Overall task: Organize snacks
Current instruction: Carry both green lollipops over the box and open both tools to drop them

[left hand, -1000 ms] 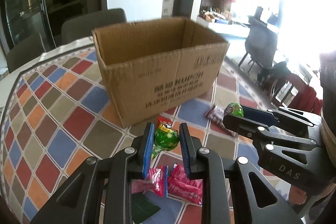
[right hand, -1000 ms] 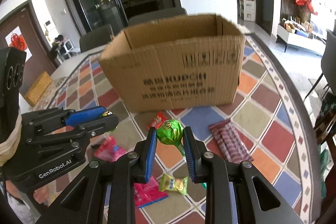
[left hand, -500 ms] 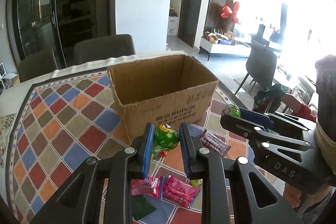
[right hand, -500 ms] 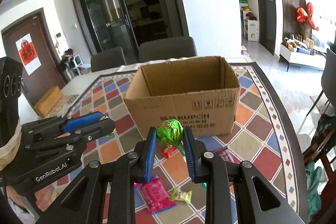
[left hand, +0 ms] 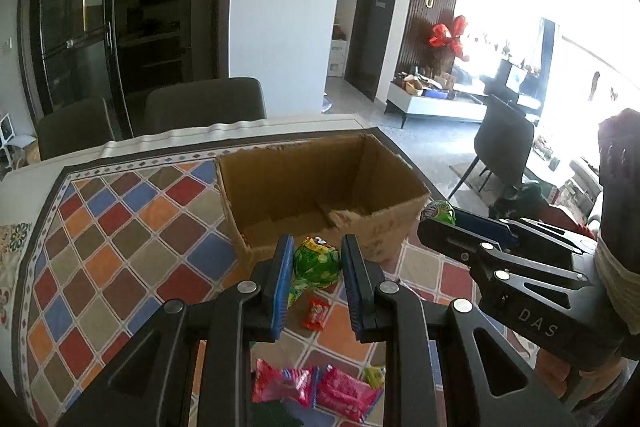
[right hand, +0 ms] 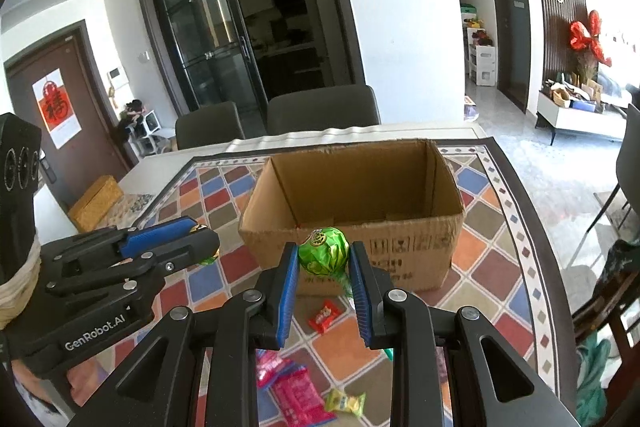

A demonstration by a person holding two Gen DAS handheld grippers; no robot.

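Now each hand-held gripper (left hand: 314, 265) (right hand: 323, 263) clamps a green lollipop (left hand: 316, 263) (right hand: 323, 255) before the cardboard box (right hand: 352, 195).

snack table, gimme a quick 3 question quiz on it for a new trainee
1. True or false: both the left gripper and the right gripper hold a green lollipop.
2. Multiple choice: the small red candy lies A) inside the cardboard box, B) on the tablecloth in front of the box, C) in a gripper.
3. Fill in: the box's top is ____.

Key: 1 true: the left lollipop and the right lollipop each sit between blue pads. 2 B. 3 open.
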